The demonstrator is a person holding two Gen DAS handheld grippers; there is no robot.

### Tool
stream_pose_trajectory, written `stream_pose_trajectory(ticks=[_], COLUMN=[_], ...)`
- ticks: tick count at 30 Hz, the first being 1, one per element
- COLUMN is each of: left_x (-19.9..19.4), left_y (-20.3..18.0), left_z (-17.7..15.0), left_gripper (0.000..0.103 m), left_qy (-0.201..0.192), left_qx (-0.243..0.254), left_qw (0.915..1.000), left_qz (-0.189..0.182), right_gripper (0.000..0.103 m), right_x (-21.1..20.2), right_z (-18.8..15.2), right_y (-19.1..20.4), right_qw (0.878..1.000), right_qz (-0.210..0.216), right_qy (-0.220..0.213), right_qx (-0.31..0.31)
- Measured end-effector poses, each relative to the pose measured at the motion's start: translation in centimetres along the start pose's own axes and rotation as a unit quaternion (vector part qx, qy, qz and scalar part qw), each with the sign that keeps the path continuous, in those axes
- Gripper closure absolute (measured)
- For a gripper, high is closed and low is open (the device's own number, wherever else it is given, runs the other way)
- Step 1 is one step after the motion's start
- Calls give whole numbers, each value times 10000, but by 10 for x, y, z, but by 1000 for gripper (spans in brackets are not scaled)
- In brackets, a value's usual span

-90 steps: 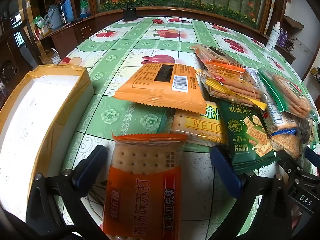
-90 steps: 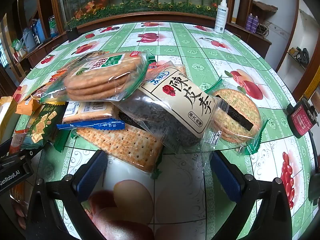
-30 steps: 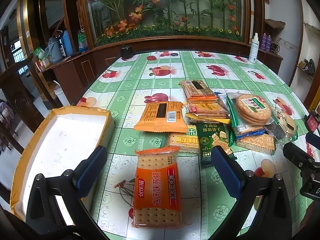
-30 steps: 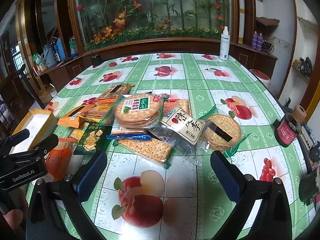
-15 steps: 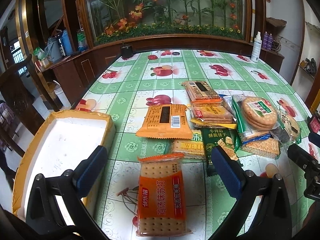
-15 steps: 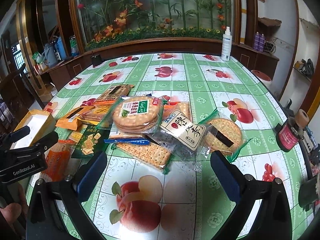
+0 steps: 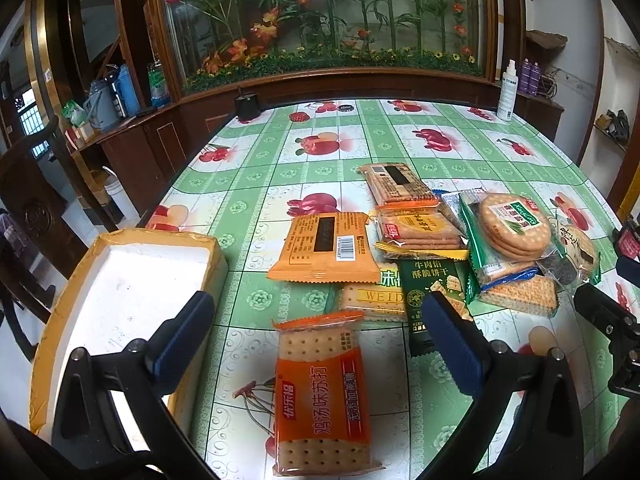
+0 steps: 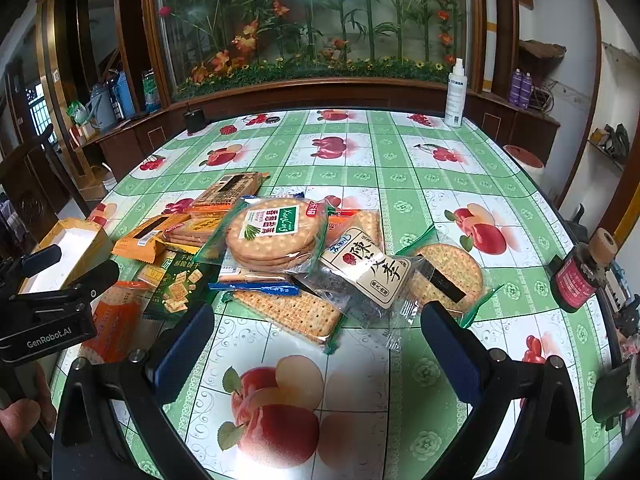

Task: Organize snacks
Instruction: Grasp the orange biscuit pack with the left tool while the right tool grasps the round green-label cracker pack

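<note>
Several snack packs lie in a loose pile on the green fruit-print table. An orange soda-cracker pack lies alone nearest me, under my open, empty left gripper. Beyond it are an orange pack with a barcode, a dark green pack and a round-cracker pack. A white foam box with a tan rim stands at the left. My right gripper is open and empty, above the table in front of a square-cracker pack, the round-cracker pack and a white-labelled bag.
A spray bottle stands at the table's far edge. A red-labelled tape roll holder sits at the right edge. A small black object is at the far left edge. A wooden cabinet with plants runs behind the table.
Both grippers pulled back and up from the snacks three seconds ago. Over the last second the left has come slightly closer again. No pack has moved.
</note>
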State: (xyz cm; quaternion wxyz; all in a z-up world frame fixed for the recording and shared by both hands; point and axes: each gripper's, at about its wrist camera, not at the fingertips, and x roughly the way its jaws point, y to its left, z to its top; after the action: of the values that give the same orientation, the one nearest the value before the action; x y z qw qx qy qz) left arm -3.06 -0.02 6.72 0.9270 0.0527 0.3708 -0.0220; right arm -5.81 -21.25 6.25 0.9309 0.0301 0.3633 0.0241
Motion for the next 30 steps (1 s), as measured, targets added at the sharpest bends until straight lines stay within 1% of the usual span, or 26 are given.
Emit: stream_pose_trajectory(ticks=[6,10,15,18,22,25,26,29,30], left_x=[4,5,7,9,19,31,36,44,45], left_y=[3,4,11,15,13,9,8,11,15], left_z=[1,3,17,27,43,53,56,60,60], left_gripper=[0,0,0,0,0,0,0,0,0], left_qy=[44,41,40,62,250,543,639,825,851], left_qx=[-75,-30,-119,-282,-358,-476,-473,-444,-471], left_qw=[9999,10000,9999,9995,9987,9957,9950,9945,9940], left_qz=[-130,-6,-22,-142,-265,-575,-611,-464,-496], right_gripper=[0,0,0,0,0,0,0,0,0], right_x=[1,4,8,14,22,31,35,42,42], right_z=[1,2,8,18,28,35,38,41,42], right_y=[1,2,0,-3,-4,-2,0,0,-1], right_qw=[10000,10000,10000,9999,9998,9992,9990,9987,9986], right_qz=[17,-10,-4,8,145,301,293,269,297], right_qy=[20,46,46,41,130,226,291,401,420], right_qx=[-18,-56,-81,-93,-75,-124,-150,-137,-108])
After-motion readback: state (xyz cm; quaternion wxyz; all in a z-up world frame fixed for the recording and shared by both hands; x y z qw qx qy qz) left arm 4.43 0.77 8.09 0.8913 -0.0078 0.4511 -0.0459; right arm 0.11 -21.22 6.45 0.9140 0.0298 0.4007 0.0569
